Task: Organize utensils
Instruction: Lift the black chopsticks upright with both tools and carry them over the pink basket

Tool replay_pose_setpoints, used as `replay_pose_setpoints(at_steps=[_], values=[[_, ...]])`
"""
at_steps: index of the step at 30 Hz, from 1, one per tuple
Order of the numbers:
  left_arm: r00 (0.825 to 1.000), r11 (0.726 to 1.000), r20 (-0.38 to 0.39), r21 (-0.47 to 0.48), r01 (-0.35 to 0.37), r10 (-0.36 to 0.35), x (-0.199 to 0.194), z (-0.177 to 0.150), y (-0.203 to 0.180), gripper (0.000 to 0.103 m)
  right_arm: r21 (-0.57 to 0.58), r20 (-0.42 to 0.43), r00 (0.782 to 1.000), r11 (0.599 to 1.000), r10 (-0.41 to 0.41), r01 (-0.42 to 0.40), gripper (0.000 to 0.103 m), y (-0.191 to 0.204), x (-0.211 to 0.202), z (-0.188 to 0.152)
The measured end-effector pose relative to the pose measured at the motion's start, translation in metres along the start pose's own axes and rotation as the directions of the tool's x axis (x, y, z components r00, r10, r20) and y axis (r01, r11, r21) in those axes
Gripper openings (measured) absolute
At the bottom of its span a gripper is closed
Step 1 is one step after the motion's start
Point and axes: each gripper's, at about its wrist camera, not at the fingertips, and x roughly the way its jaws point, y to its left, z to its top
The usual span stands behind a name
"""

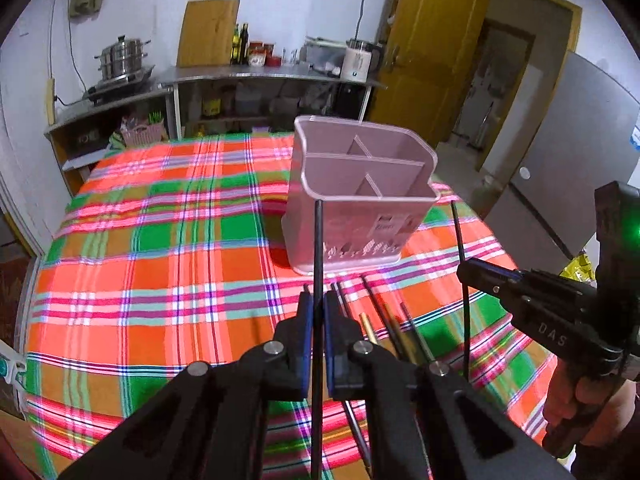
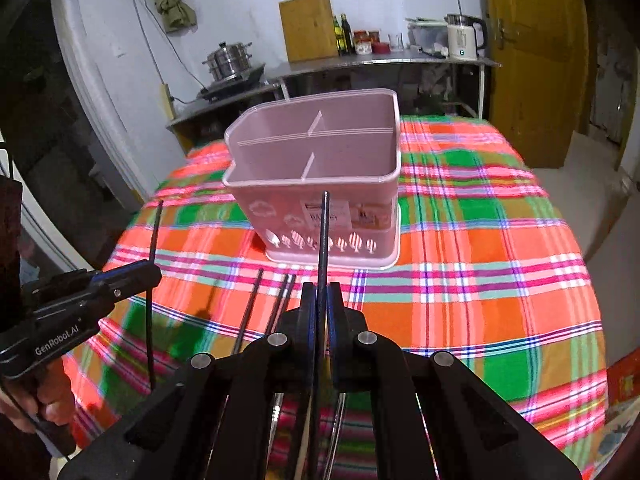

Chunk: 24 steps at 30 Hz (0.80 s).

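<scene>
Left wrist view: the left gripper (image 1: 318, 312) is clamped on a black chopstick (image 1: 318, 248) that points up past the fingertips toward the pink holder (image 1: 360, 200). Loose chopsticks (image 1: 384, 320) lie just right of the fingers, lower ends hidden.

Right wrist view: the right gripper (image 2: 321, 300) pinches another chopstick (image 2: 323, 232), its tip overlapping the holder's front. Only here do the holder's cloud cut-outs show clearly.

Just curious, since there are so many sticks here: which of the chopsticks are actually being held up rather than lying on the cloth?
Two: the left gripper pinches one black chopstick upright, and the right gripper another. The rest lie flat on the tablecloth.
</scene>
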Motion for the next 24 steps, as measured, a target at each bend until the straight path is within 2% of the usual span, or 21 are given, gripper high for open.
replay_pose_setpoints(at_steps=[13, 24], values=[[0.996, 0.999, 0.091, 0.045, 0.006, -0.01, -0.049, 0.014, -0.022, 0.005, -0.03, 0.133, 0.991, 1.0, 0.001, 0.003, 0.005, 0.015, -0.066, 0.011], [0.994, 0.998, 0.106, 0.065, 0.016, -0.023, -0.057, 0.029, -0.034, 0.005, -0.02, 0.179, 0.984, 1.0, 0.004, -0.001, 0.005, 0.014, -0.088, 0.014]])
